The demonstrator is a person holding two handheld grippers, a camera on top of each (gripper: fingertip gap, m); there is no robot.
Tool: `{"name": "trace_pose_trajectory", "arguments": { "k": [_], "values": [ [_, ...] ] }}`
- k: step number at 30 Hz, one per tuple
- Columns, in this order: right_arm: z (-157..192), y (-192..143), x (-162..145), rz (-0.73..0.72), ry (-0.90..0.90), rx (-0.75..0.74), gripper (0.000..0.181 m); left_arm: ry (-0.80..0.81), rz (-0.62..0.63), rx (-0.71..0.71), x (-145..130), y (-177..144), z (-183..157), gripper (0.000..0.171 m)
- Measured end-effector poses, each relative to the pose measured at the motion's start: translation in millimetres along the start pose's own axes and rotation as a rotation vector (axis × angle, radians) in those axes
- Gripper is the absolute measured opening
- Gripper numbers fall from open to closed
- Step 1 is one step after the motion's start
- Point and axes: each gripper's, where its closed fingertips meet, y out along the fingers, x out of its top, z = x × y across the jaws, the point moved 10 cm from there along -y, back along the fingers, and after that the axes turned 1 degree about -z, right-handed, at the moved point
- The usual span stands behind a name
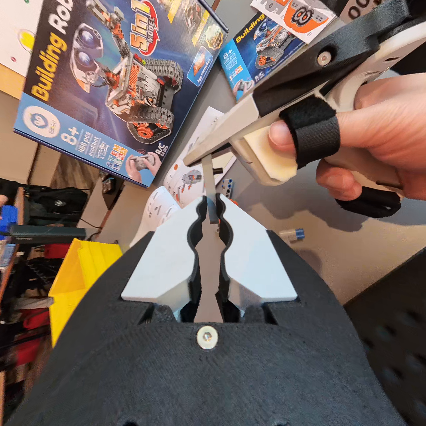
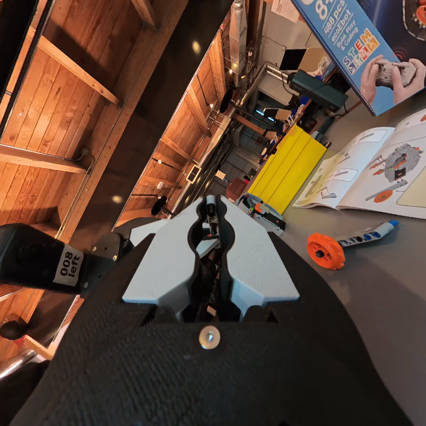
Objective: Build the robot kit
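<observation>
Left wrist view: left gripper [image 1: 211,202] clamped on a thin grey beam [image 1: 209,184], long axis running up toward the right gripper [image 1: 205,159]. Right gripper pinches a small grey-black pin [image 2: 211,208]. Orange wheel [image 2: 325,251] on desk [image 2: 368,299], well apart.

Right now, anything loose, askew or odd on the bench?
Nothing spilled or broken. Loose parts lie on the grey table: an orange wheel on its side and a grey beam with blue pins beside it. The instruction booklet lies open. Both the left gripper and right gripper pinch small parts.
</observation>
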Motion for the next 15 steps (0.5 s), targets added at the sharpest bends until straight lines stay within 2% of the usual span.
{"name": "trace_pose_trajectory", "arguments": {
  "k": [6,7,9,10,15],
  "values": [
    [-2.1,3.2,-4.4,0.068,0.057,0.043,0.006,-0.085,-0.056,-0.07,-13.5,-7.8,3.0,0.007],
    [-1.9,4.0,-5.3,0.069,0.066,0.054,0.006,-0.116,-0.05,-0.105,-17.7,-10.6,4.8,0.009],
    [-1.6,5.7,-6.3,0.094,0.063,0.07,0.006,-0.202,-0.047,-0.176,-27.9,-17.4,11.4,0.029],
    [-1.2,6.9,-6.7,0.112,0.052,0.077,0.006,-0.244,-0.069,-0.225,-33.3,-22.1,14.5,0.035],
    [5.4,17.5,-15.9,0.237,-0.005,0.16,0.005,-0.493,-0.266,-0.454,-60.0,-37.5,39.2,0.032]
  ]
}}
